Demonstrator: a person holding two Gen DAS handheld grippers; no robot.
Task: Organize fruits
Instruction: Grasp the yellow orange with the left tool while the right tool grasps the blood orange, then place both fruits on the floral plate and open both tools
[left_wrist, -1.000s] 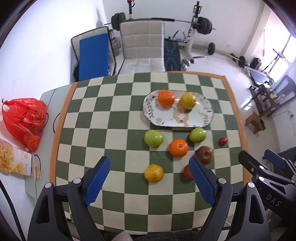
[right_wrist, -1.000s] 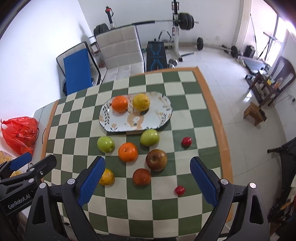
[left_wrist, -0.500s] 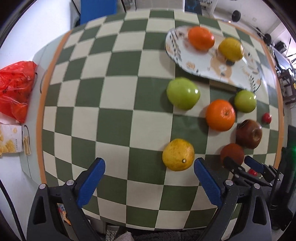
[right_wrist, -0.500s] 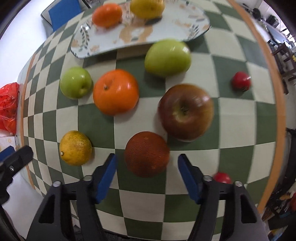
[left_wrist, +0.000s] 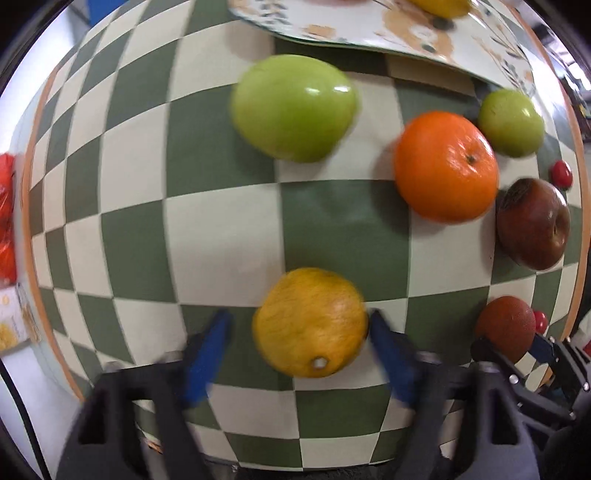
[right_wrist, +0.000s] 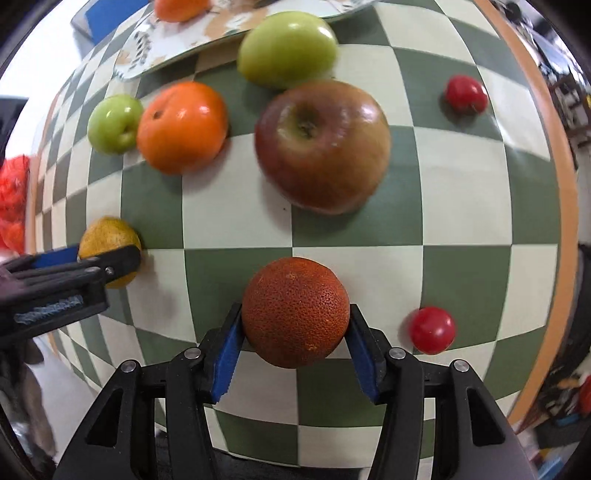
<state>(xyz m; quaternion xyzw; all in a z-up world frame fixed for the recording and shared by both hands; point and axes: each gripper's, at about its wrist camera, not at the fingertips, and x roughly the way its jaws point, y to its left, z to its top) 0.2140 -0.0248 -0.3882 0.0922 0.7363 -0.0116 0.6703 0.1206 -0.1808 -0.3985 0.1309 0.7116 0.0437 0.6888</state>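
In the right wrist view we see the dark reddish orange (right_wrist: 295, 317) low in the centre of the frame, sitting squarely between the blue pads of the right gripper (right_wrist: 295, 332). Its skin is rough, pitted and rust-red. Both pads press against its sides — the right gripper is pinching it, and it rests on the checked tabletop (right_wrist: 461, 221).

In the left wrist view the yellow orange (left_wrist: 310, 321) lies low in the centre, between the fingers of the left gripper (left_wrist: 299, 332). It is dull yellow with a pale stem scar facing us. The right-hand pad touches its side, while the left-hand pad stands a little apart from it — the left gripper is spread around the fruit, not clamped on it. The fingers are blurred.

Above, in the upper part of the left wrist frame, we see a large green apple (left_wrist: 293, 107), a bright orange (left_wrist: 447, 166), a smaller green apple (left_wrist: 511, 123) and a dark red apple (left_wrist: 532, 223). The patterned plate (left_wrist: 369, 26) runs along the top edge.
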